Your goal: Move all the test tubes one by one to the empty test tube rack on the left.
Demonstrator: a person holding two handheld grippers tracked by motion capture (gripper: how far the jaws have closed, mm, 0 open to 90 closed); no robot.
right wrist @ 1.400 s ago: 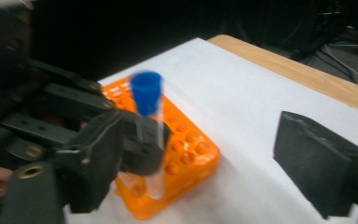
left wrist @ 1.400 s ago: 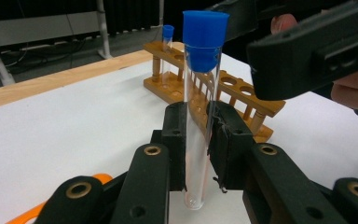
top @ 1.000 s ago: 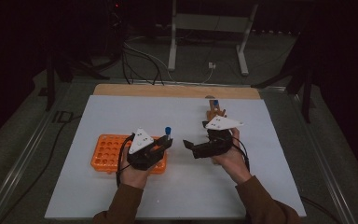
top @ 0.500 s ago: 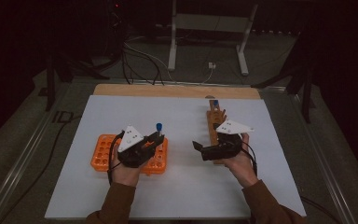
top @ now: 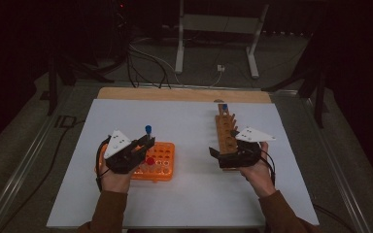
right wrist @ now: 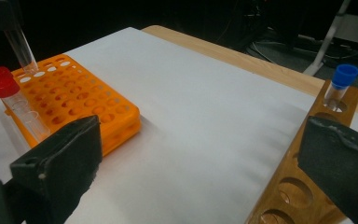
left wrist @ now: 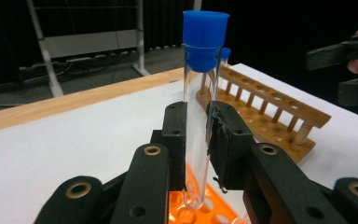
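– What has the left gripper [left wrist: 196, 135] got hold of?

– A clear test tube [left wrist: 197, 126] with a blue cap [left wrist: 205, 39]. The 2 black jaws are clamped on its glass about halfway down. It stands upright, and looks empty, with its rounded bottom hanging just above the orange rack [top: 150, 162].

– Anything in that rack?

– A red-capped tube [right wrist: 16, 105] leans in a hole on its near side. From the right gripper view, a second red cap sits just behind it.

– And further right?

– Bare white sheet [top: 189, 126] between the racks, then the long wooden rack [top: 226, 136], with 1 more blue-capped tube [right wrist: 338, 88] standing in a hole at its far end.

– The right gripper [right wrist: 200, 161]?

– Released, jaws spread wide with nothing between them, hovering by the near end of the wooden rack, well apart from the orange one.
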